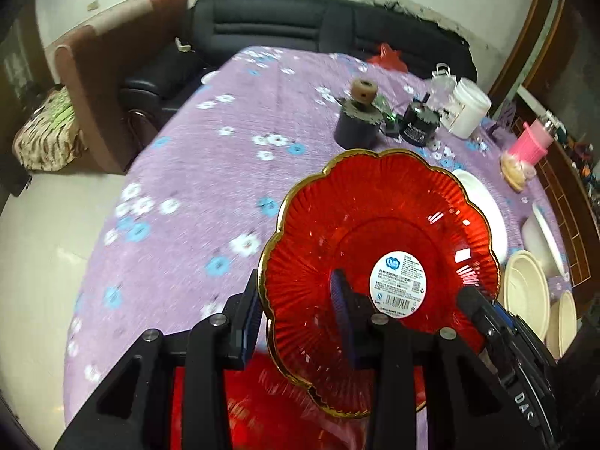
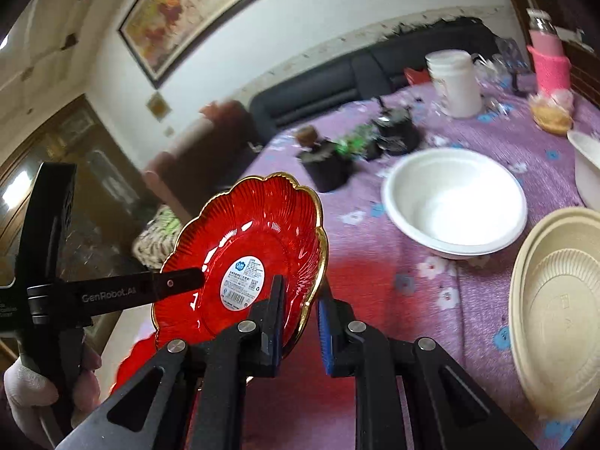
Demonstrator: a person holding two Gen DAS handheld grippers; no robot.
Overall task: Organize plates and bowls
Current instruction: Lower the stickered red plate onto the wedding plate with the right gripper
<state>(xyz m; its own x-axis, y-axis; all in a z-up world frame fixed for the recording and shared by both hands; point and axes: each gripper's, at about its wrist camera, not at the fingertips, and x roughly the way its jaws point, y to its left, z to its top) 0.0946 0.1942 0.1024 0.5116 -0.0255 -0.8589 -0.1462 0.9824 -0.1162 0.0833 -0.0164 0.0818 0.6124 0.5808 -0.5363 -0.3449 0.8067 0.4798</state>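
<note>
Both hand-held grippers clamp the red plate's rim.

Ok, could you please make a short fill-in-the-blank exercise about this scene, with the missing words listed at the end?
1. Both grippers are shut on the rim of the same ____ plate, which has a gold edge.
2. A round white ____ is stuck in the middle of that plate.
3. The tablecloth is ____ with small flowers.
4. In the right wrist view, the white bowl on the table holds ____.

Missing words: red; label; purple; nothing
</note>
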